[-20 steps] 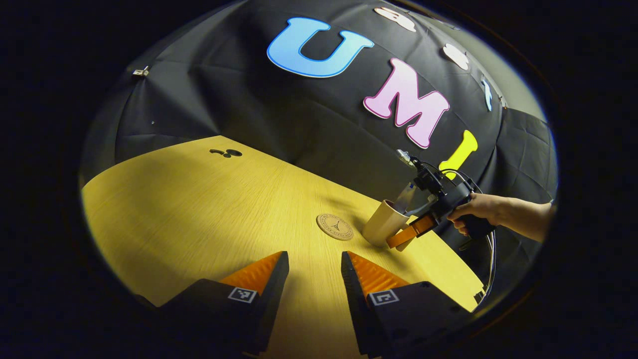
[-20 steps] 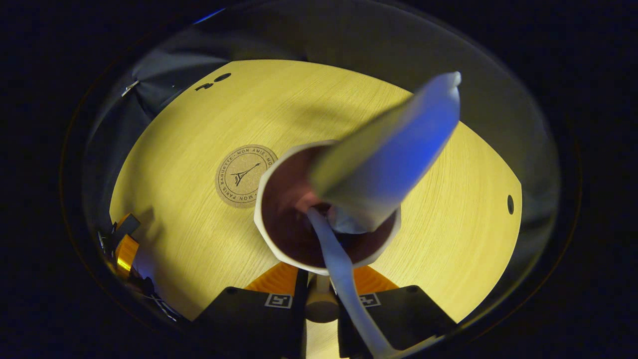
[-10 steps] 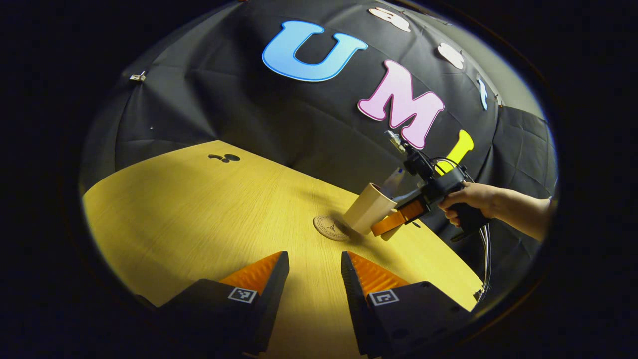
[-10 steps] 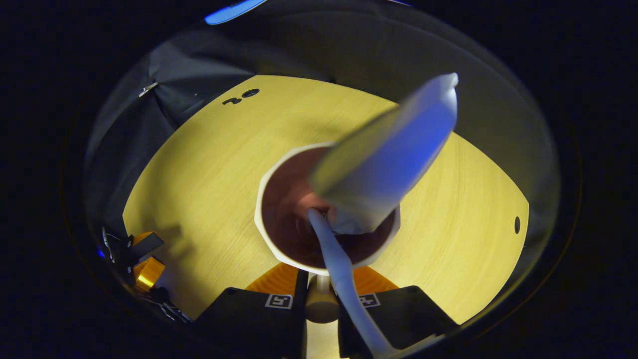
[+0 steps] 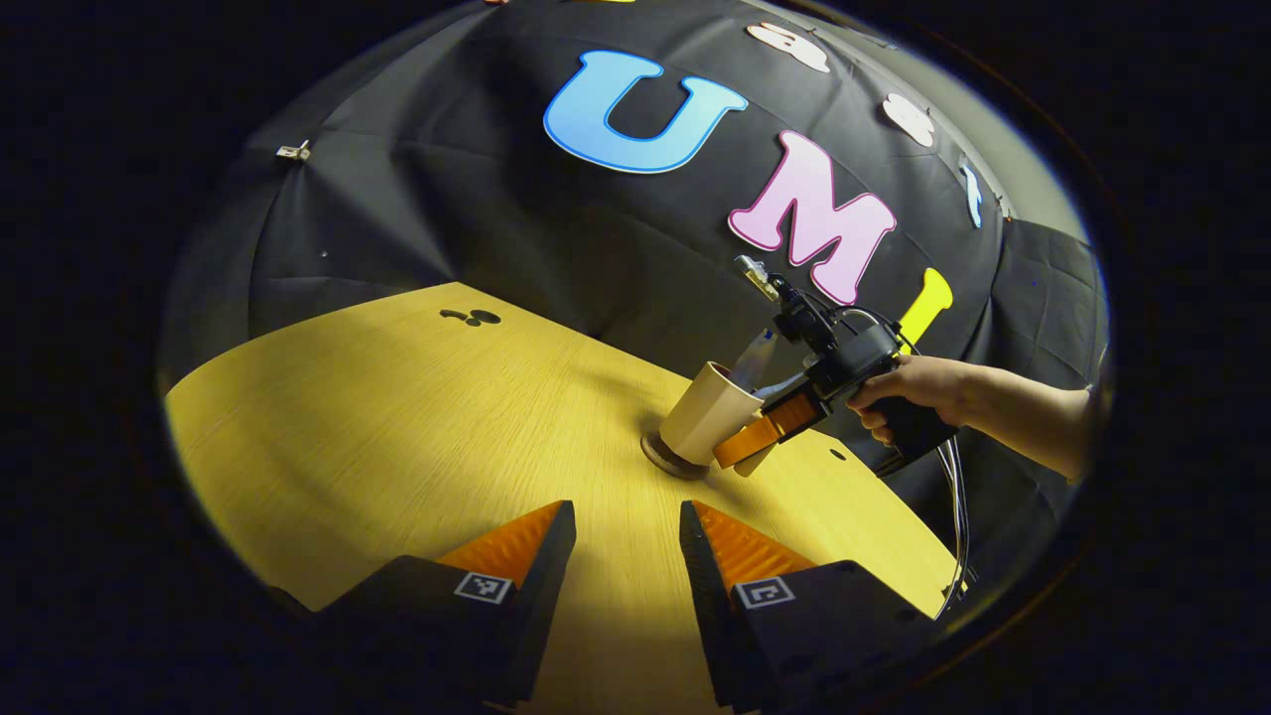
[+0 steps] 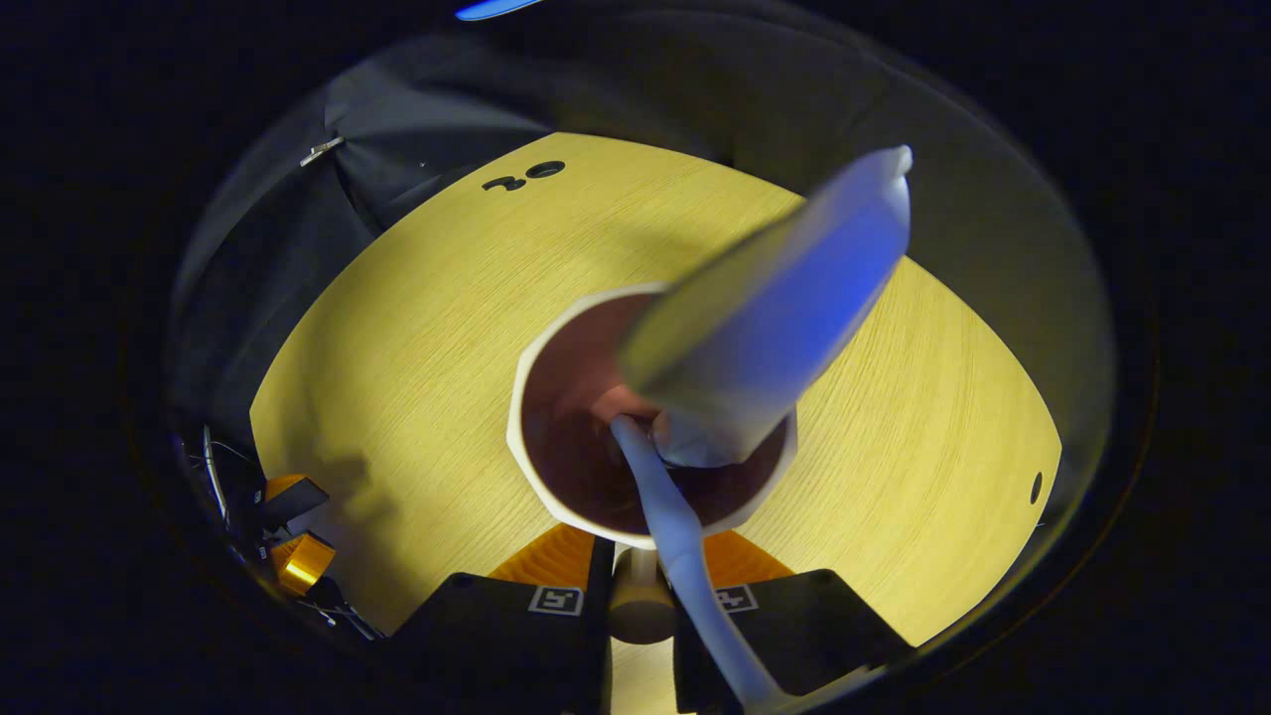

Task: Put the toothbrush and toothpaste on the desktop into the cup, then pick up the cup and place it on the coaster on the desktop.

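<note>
A beige cup point(image 5: 700, 417) leans away from the hand over the round cork coaster point(image 5: 663, 460), its base at or just above it; I cannot tell if they touch. My right gripper point(image 5: 747, 449), held by a hand point(image 5: 909, 392), is shut on the cup's near side. In the right gripper view I look down into the cup point(image 6: 541, 348). A white and blue toothpaste tube point(image 6: 770, 313) and a white toothbrush point(image 6: 685, 556) stand in it, and my right gripper point(image 6: 643, 544) clamps its handle. My left gripper point(image 5: 628, 526) hovers open over the table's near part, holding nothing.
The yellow wooden table point(image 5: 397, 427) ends at the black cloth wall behind. Dark cut-out holes point(image 5: 472, 318) lie near its far left corner, and a small hole point(image 5: 839, 455) sits right of the cup. Cables point(image 5: 955, 516) hang from the right gripper.
The right gripper has carried the cup leftward, from beside the coaster to over it. In the right gripper view the coaster has slid under the cup out of sight. The left gripper has barely moved.
</note>
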A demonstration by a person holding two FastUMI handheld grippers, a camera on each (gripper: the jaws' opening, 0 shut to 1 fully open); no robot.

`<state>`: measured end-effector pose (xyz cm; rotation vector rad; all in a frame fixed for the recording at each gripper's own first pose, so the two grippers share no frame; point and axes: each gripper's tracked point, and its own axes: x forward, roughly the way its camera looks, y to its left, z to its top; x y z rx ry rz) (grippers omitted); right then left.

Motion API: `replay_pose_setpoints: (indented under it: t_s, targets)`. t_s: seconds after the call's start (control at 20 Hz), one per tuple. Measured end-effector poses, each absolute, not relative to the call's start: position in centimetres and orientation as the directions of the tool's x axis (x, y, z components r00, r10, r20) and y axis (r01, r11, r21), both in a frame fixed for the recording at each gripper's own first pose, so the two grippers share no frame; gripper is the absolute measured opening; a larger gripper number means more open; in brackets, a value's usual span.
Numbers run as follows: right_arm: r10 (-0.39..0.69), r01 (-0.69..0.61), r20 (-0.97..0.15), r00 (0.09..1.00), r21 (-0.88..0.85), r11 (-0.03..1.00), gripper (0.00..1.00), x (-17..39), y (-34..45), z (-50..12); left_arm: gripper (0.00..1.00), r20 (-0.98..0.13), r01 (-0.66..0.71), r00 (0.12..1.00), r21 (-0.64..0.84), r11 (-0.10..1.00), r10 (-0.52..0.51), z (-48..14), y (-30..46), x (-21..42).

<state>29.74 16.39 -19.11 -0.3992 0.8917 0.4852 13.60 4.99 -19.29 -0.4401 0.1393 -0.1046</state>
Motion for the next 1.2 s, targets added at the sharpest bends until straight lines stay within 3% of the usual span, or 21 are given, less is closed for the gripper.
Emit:
replay_pose_setpoints:
  t_s: [0.8,0.85,0.95,1.1,1.15,1.2]
  targets:
    - [0.182,-0.534,-0.838,0.515,-0.146,0.833,0.25,30.4,16.4,-19.9,0.67,-0.112,0.051,0.987,-0.456,0.888,-0.113,-20.4,5.6,12.8]
    - [0.185,-0.532,-0.839,0.512,-0.14,0.835,0.31,30.5,16.2,-19.8,0.67,-0.111,0.05,0.987,-0.458,0.888,-0.113,-20.5,5.5,12.8]
    - [0.196,-0.53,-0.83,0.522,-0.135,0.837,0.28,30.4,16.3,-19.1,0.67,-0.111,0.05,0.987,-0.459,0.887,-0.113,-20.7,5.7,12.4]
    - [0.215,-0.526,-0.813,0.54,-0.127,0.841,0.38,30.0,16.5,-17.6,0.67,-0.113,0.049,0.987,-0.462,0.885,-0.114,-20.7,5.6,12.0]
    - [0.222,-0.524,-0.806,0.549,-0.124,0.843,0.31,30.0,16.4,-17.0,0.67,-0.11,0.051,0.987,-0.465,0.884,-0.115,-20.6,5.5,12.0]
    - [0.227,-0.52,-0.799,0.557,-0.122,0.845,0.31,29.9,16.2,-16.6,0.67,-0.108,0.054,0.987,-0.466,0.883,-0.118,-20.5,5.3,11.8]
